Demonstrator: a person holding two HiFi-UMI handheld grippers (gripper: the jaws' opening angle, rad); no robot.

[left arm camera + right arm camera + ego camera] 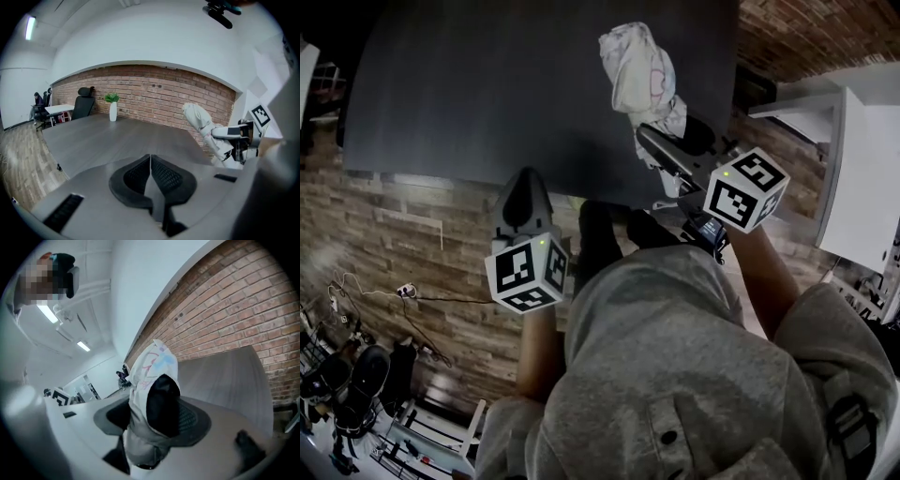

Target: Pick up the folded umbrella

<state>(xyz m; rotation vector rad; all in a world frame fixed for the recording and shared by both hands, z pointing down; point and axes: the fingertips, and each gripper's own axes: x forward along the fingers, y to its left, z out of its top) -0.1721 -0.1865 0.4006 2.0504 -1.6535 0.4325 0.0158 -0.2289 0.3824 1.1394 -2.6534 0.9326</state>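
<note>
Plainly, the folded umbrella (639, 70), white with pink markings, sits clamped in the right claw (654, 141), its bunched cloth sticking out past the jaws over the near right part of the dark desk (487, 84). The right gripper view shows the jaws pressed on either side of the umbrella (152, 380), with a dark opening in the cloth facing the camera. The desk (225, 376) runs off bare towards a brick wall (243, 310).

From the left gripper view the umbrella (199, 119) tilts upward by the desk's right edge, raised off the surface. That view also shows what the head view does not: a white vase with a plant (113, 108) at the far edge and a black office chair (84, 103) behind it. The wide desk top (117, 136) between is open.

The left claw (525, 187) hangs at the desk's near edge, well apart from the umbrella, its jaws together on nothing (150, 161)
</note>
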